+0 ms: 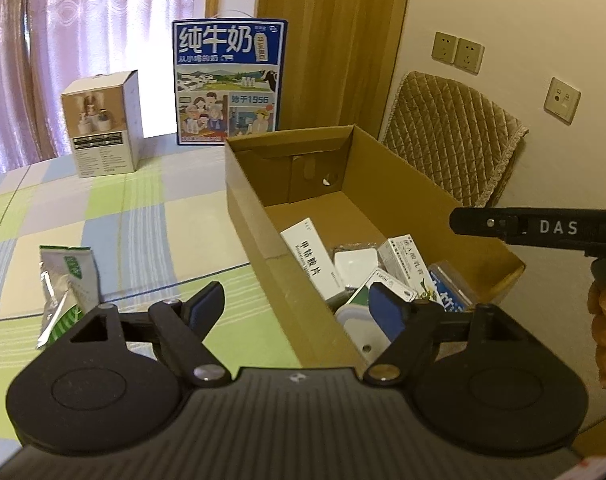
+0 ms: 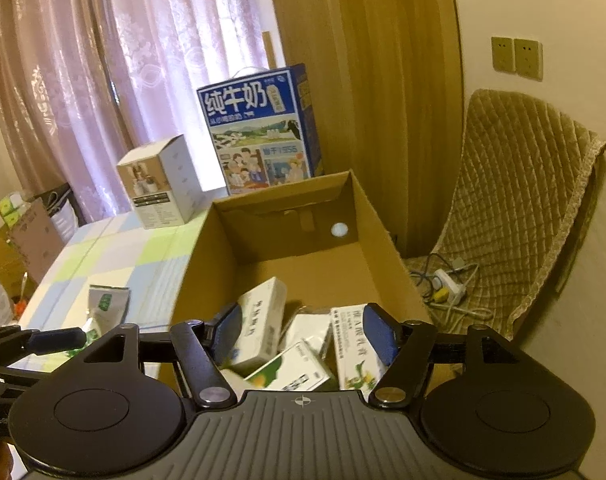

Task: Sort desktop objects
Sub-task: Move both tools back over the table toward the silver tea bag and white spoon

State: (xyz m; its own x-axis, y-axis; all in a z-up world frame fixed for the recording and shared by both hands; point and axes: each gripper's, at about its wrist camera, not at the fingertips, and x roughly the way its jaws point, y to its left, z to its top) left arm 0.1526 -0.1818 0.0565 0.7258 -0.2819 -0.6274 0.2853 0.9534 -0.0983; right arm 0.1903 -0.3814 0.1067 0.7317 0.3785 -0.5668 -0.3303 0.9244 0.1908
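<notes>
Now both grippers hang above the open brown cardboard box point(image 2: 383, 236) at the table's point(image 1: 115, 224) right edge. The left gripper point(image 1: 299, 306) stands wide over the box's near wall, holding nothing. The right gripper point(image 2: 307, 334) is spread above the white medicine cartons point(image 2: 263, 320) piled in the box, gripping none. A silver-green foil sachet point(image 1: 67, 288) lies on the checked cloth just beside the box.

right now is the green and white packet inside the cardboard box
No, the green and white packet lies on the checked tablecloth, outside the left wall of the cardboard box.
</notes>
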